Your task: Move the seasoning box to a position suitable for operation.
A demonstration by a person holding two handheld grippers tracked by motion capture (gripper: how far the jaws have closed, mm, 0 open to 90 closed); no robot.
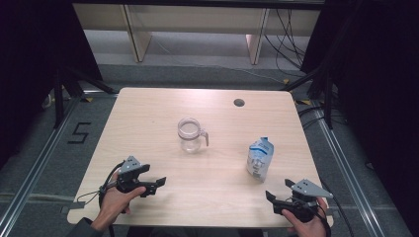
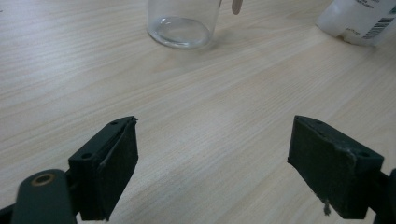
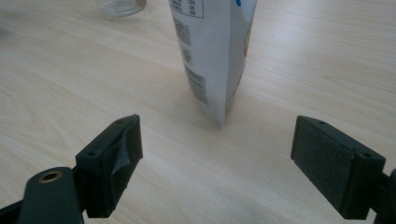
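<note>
Clear glass pitcher with handle [image 1: 191,135] upright at centre of light wooden tabletop [image 1: 148,123]. White-and-blue standing pouch [image 1: 259,158] upright toward right edge. Left tool [image 1: 150,178] near front-left corner, right tool [image 1: 277,191] near front-right corner; both spread wide, empty.

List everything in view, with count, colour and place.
Clear glass pitcher with handle: one, transparent, upright at table centre.
White and blue stand-up pouch: one, upright, right of the pitcher, ahead of the right claw.
Light wooden table: one, pale, with a round cable hole near its far edge.
Left claw: one, black, open, near left edge, nothing between its jaws.
Right claw: one, black, open, near right edge, nothing between its jaws.
</note>
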